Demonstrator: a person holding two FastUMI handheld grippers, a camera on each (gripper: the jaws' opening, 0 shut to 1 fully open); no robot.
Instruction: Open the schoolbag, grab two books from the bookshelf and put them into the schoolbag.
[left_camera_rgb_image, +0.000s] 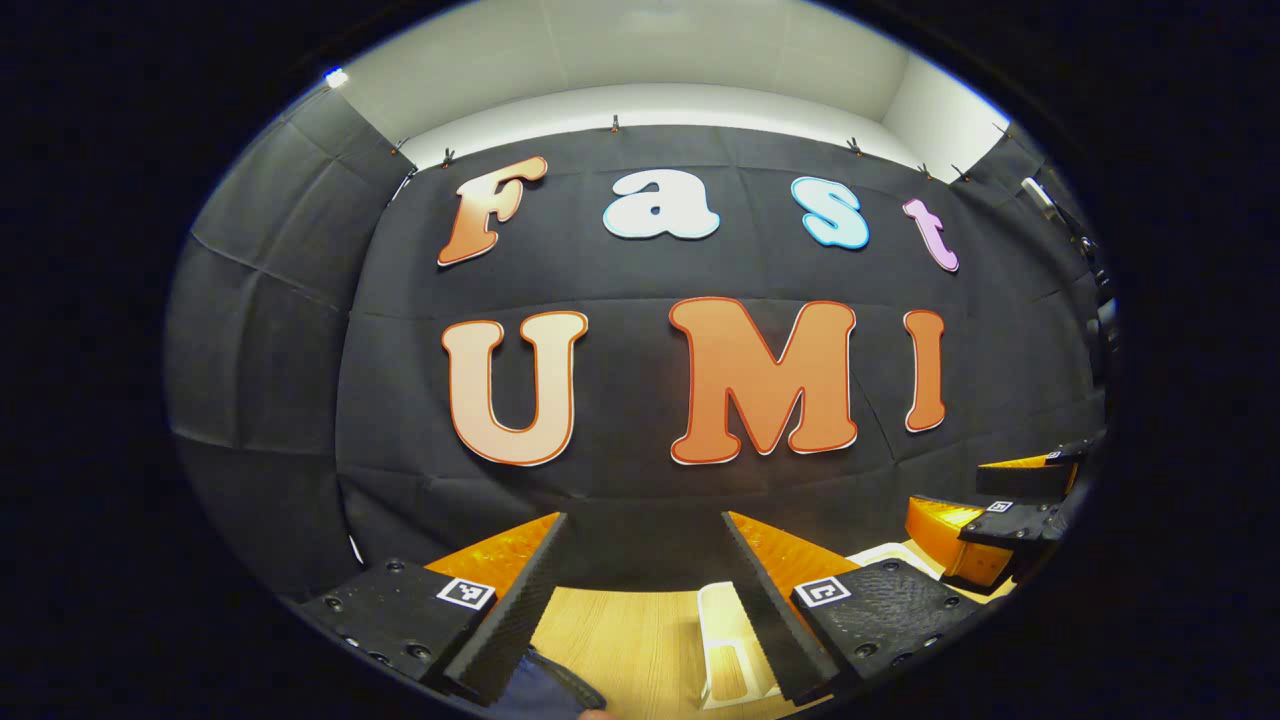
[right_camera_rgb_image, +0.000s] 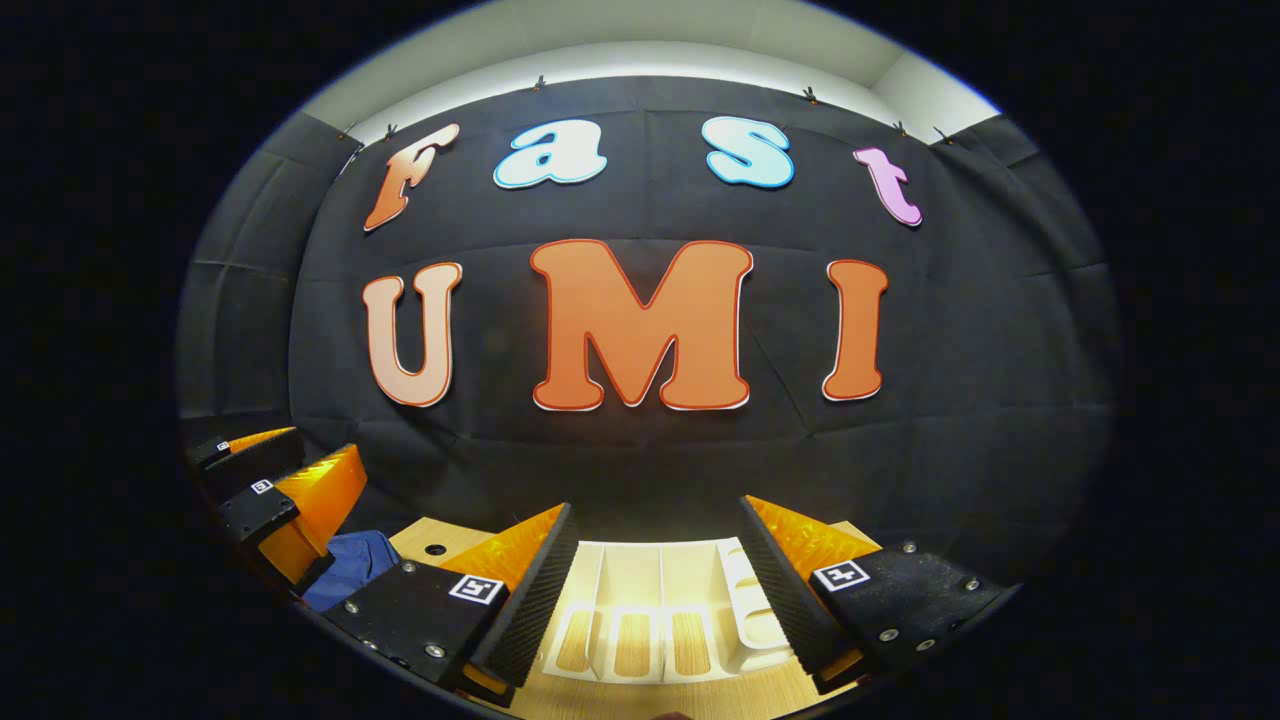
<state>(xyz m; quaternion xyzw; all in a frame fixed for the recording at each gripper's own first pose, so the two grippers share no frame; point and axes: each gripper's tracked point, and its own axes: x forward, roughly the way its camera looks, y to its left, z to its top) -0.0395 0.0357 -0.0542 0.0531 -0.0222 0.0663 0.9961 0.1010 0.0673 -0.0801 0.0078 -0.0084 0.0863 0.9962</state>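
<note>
Right gripper view, right gripper (right_camera_rgb_image: 650, 590) spread wide above white bookshelf (right_camera_rgb_image: 640, 620), left gripper (left_camera_rgb_image: 640, 590) likewise wide.

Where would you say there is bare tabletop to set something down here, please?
In the left gripper view, bare wooden tabletop lies between the dark blue schoolbag and the white bookshelf. In the right gripper view, the bookshelf's dividers crowd the space ahead of the right tool.

Left gripper (left_camera_rgb_image: 640, 600) fingers apart over wooden table (left_camera_rgb_image: 640, 640); white bookshelf (left_camera_rgb_image: 725, 640) below (schoolbag (left_camera_rgb_image: 540, 690) corner).
</note>
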